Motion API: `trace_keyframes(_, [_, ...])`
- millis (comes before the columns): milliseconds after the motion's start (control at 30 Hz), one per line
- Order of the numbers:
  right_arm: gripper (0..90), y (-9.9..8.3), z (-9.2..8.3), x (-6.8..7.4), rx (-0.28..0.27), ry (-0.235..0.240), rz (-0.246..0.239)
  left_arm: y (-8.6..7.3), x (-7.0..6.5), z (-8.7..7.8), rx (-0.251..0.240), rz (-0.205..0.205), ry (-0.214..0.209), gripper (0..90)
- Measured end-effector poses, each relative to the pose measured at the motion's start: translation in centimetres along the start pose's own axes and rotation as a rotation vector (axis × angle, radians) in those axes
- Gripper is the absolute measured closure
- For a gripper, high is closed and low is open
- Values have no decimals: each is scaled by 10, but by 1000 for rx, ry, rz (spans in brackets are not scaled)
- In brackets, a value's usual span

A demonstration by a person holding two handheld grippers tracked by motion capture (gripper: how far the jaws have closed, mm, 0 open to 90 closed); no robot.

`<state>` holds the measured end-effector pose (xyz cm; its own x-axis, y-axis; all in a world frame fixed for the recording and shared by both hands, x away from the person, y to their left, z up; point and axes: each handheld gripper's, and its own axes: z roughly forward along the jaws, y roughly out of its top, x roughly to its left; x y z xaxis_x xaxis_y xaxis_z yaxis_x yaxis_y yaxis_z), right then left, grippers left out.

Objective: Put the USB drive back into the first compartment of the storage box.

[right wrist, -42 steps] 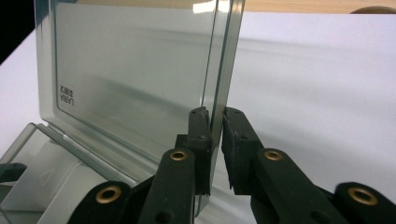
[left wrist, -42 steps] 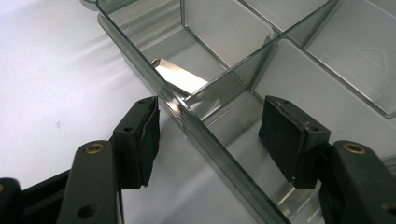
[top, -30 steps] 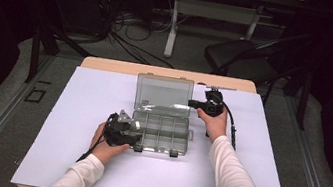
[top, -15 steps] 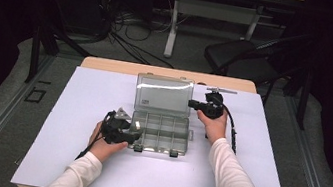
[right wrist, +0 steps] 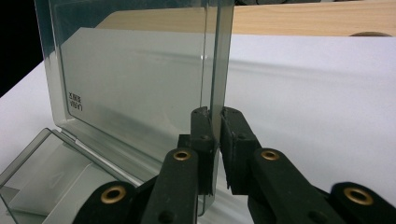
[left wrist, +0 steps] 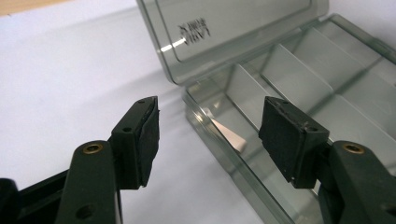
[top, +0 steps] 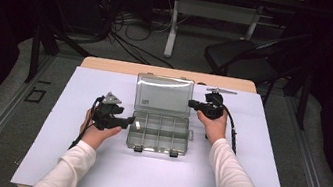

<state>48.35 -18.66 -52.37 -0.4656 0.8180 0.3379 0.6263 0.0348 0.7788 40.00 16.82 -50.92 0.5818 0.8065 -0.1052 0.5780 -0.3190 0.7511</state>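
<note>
High view: clear smoky compartment box (top: 161, 132), upright lid (top: 163, 94) pinched by right tool (top: 192, 103); left tool (top: 132, 121) spread.

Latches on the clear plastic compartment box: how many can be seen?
2: both on the box's front edge, facing the person, one left and one right. None visible elsewhere.

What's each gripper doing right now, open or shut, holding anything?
Left gripper: open, nothing between its fingers, hovering at the box base's left edge.
Right gripper: shut on the lid, pinching its side edge and holding it upright.
</note>
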Motion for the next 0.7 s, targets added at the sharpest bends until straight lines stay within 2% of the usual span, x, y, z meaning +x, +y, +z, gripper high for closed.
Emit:
trace_keyframes(67, [840,0,0,0,-2,3,1,6,5,0,-6,-21,-8,377])
trace_keyframes(133, [839,0,0,-1,-2,4,3,13,11,1,-46,-30,-24,372])
trace_keyframes(233, [839,0,0,-1,-4,6,0,24,17,-1,-62,-56,-23,370])
trace_keyframes(300, [839,0,0,-1,-1,5,-1,31,21,-1,-95,-46,-23,355])
trace_keyframes(367, [840,0,0,0,-4,2,-4,40,23,-2,-94,-45,-22,347])
trace_keyframes(433, [839,0,0,0,-2,2,-6,46,24,-1,-116,-29,-15,347])
trace_keyframes(700, [840,0,0,0,-6,4,-9,72,27,4,-111,-32,-27,348])
